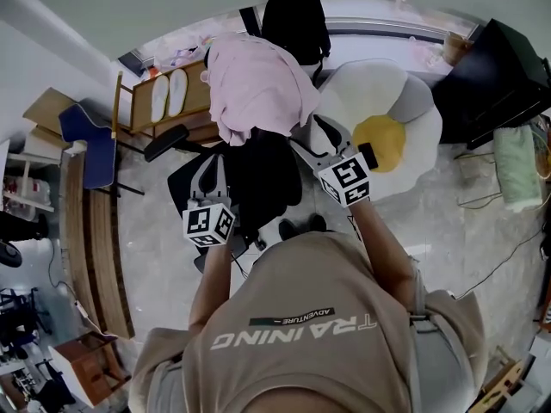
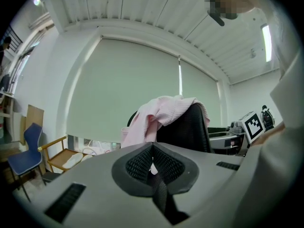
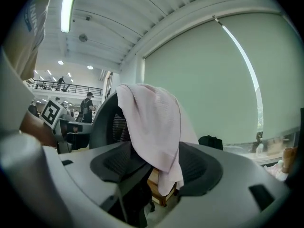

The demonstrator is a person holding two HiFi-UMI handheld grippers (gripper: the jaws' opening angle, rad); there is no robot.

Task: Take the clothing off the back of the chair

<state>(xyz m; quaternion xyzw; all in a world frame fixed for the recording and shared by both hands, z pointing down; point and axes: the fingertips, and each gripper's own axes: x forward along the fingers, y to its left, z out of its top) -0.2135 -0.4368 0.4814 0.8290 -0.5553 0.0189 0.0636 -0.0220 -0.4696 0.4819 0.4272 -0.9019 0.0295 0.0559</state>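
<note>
A pink garment (image 1: pixel 256 84) is draped over the back of a black office chair (image 1: pixel 263 179). In the right gripper view the garment (image 3: pixel 154 122) hangs down over the chair back (image 3: pixel 107 125), and its lower hem lies between the jaws of my right gripper (image 3: pixel 156 167), which stand open and apart from the cloth. In the head view my right gripper (image 1: pixel 308 136) is at the garment's right edge. My left gripper (image 1: pixel 213 157) is by the chair's left side, short of the cloth. Seen from the left gripper view, that gripper (image 2: pixel 153 163) is shut and empty, with garment (image 2: pixel 159 113) and chair back (image 2: pixel 185 129) ahead.
A wooden chair (image 1: pixel 138 101) holding white slippers stands left of the office chair, with a blue chair (image 1: pixel 90 144) beyond it. A white and yellow egg-shaped cushion (image 1: pixel 383 127) lies to the right. A black backpack (image 1: pixel 295 20) sits behind. A wooden bench (image 1: pixel 95 248) runs along the left.
</note>
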